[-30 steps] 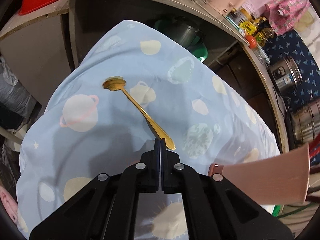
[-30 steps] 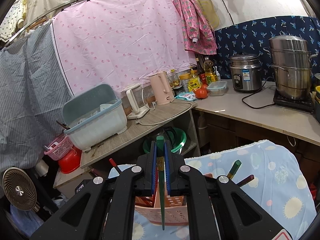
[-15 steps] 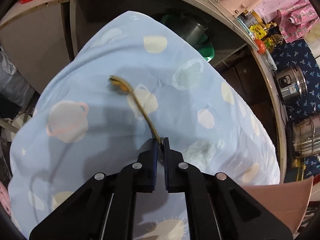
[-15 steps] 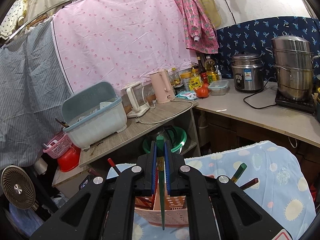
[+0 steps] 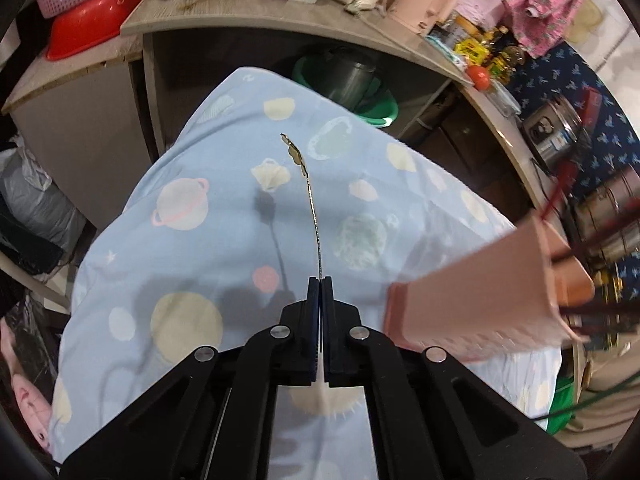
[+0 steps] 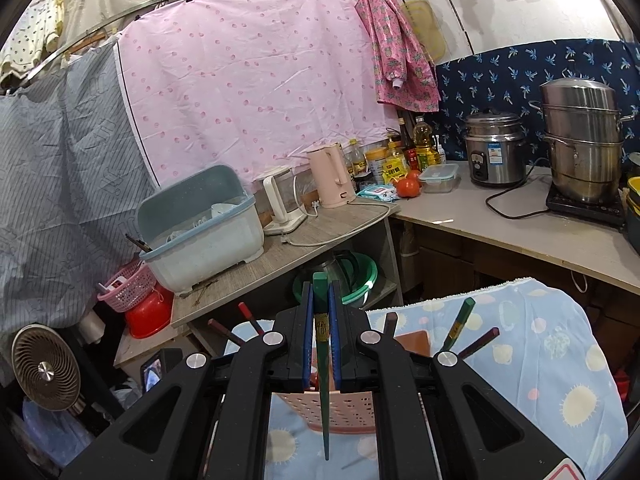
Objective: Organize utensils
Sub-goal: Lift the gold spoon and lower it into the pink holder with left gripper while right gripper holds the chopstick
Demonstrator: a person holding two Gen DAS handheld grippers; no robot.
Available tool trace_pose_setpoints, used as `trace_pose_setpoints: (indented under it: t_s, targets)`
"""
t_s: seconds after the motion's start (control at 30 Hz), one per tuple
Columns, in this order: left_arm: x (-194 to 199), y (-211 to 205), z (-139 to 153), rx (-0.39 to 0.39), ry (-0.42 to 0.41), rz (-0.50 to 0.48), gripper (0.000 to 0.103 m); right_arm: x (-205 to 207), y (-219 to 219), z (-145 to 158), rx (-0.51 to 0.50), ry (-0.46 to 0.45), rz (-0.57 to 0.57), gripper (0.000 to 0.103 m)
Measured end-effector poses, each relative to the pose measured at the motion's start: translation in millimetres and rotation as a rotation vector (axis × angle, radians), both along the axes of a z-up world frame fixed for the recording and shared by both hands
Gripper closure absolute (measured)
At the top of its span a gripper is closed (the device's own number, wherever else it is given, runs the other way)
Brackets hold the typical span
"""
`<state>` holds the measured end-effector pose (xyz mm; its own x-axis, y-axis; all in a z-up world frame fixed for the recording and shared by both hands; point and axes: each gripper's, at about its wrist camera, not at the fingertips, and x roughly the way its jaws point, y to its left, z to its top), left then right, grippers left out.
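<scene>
Spoon now lifted off the tabletop, handle pinched in left tongs, bowl pointing away. Right tongs pinch a green chopstick above the pink holder.

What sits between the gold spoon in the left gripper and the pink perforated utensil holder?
Nothing but bare tablecloth: in the left wrist view, only the blue planet-print cloth shows between the thin gold spoon and the pink perforated utensil holder.
</scene>
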<state>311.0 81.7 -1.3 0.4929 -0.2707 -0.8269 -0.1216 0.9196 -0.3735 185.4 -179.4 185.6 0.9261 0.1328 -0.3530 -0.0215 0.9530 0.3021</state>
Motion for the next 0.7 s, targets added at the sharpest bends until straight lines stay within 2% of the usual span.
trace_pose_setpoints:
  t_s: [0.17, 0.47, 0.7]
  targets:
    - [-38, -11, 36, 0.017, -0.054, -0.071, 0.103, -14, -4, 11, -0.001, -0.022, -0.008, 0.096]
    - [-105, -38, 96, 0.081, -0.163, -0.260, 0.102, -17, -19, 36, -0.008, -0.075, -0.034, 0.096]
    - [-137, -65, 129, 0.064, -0.207, -0.388, 0.102, -5, -27, 49, -0.017, -0.101, -0.051, 0.096]
